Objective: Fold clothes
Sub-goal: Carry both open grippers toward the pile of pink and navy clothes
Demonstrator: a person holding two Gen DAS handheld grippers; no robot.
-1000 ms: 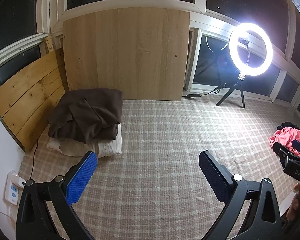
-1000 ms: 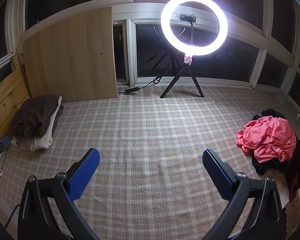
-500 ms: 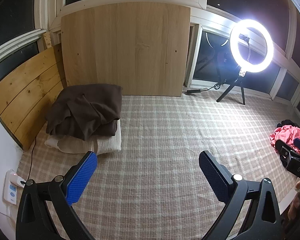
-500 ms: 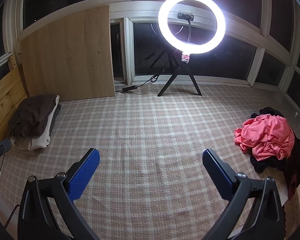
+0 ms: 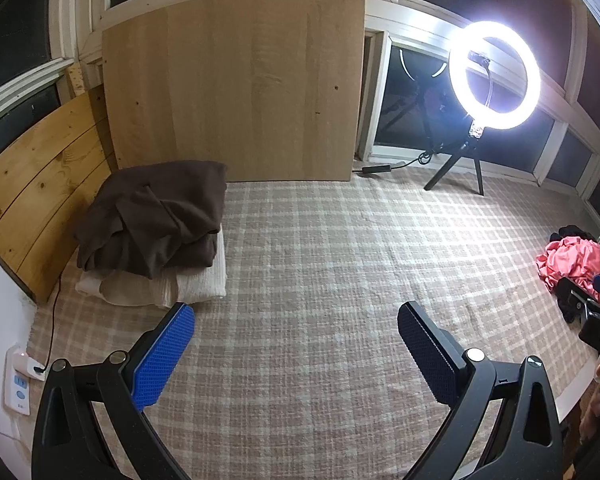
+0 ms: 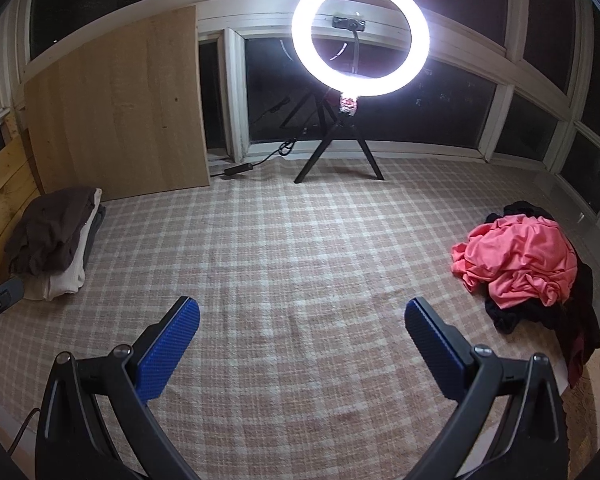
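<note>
Plaid rug [image 6: 300, 248] below dark windows [image 6: 440, 92]

A lit ring light [image 6: 360, 36] on a tripod stands on the plaid rug [image 6: 300, 248], near a leaning wooden board [image 5: 236, 88].

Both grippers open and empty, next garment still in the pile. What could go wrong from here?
1. The pink garment lies tangled on dark clothes; the right gripper may lift both.
2. The ring light tripod and cable stand on the plaid rug; dragged cloth could snag them.
</note>
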